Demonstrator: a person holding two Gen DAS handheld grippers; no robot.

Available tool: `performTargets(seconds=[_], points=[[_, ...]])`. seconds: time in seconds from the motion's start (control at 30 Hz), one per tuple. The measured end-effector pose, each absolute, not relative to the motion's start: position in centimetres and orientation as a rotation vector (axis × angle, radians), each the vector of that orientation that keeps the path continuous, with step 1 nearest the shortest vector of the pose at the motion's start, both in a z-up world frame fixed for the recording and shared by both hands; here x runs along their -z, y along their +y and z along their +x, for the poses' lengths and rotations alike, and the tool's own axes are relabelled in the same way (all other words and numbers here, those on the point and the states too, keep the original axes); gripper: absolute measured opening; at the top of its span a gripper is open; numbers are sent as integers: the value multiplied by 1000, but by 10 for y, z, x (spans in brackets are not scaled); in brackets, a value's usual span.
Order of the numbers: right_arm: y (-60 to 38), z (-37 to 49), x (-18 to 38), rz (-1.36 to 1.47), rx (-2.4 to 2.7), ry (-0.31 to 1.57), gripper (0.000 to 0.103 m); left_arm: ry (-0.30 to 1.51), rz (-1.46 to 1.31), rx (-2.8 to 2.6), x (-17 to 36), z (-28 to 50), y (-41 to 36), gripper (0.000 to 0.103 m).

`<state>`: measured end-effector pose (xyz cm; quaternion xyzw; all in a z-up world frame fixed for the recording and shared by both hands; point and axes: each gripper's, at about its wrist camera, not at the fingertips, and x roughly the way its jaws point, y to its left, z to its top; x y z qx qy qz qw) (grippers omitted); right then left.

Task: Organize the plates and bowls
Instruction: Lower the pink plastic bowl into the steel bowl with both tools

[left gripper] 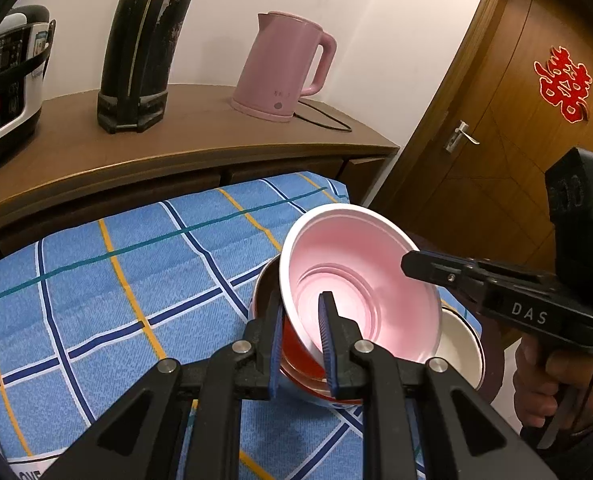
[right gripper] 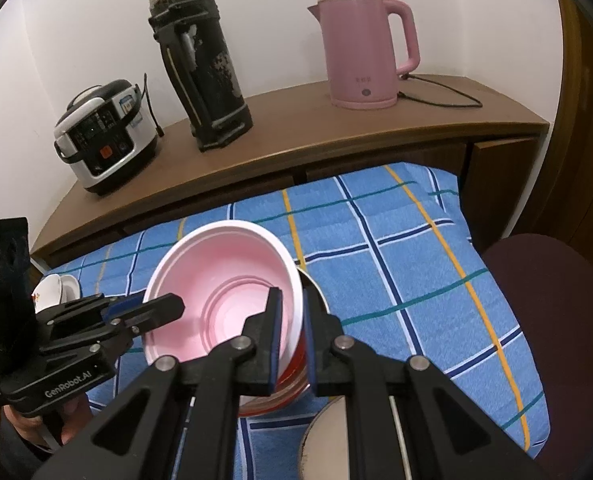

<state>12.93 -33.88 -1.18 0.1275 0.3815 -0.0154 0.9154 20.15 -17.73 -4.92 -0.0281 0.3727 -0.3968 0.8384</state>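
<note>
A bowl with a pink inside and red outside (left gripper: 352,280) is held tilted over the blue checked cloth (left gripper: 128,264). My left gripper (left gripper: 302,344) is shut on its near rim. My right gripper (right gripper: 292,340) is shut on the rim of the same bowl (right gripper: 224,280). Each gripper shows in the other's view, the right one (left gripper: 420,268) at the bowl's far side and the left one (right gripper: 164,308) likewise. A metal bowl (left gripper: 262,292) sits just behind the pink one. A white bowl (left gripper: 462,340) lies beside it.
A wooden sideboard (right gripper: 296,132) behind the cloth carries a rice cooker (right gripper: 104,136), a tall black flask (right gripper: 200,68) and a pink kettle (right gripper: 364,52) with its cord. A brown door (left gripper: 516,120) is at the right. A dark round seat (right gripper: 548,312) stands beside the cloth.
</note>
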Motion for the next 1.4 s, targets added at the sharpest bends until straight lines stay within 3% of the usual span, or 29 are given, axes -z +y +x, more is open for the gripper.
performTargets(seconds=[1.4], points=[[-340,143,34,201,44,872,10,823,16,832,60,200,-188,19]])
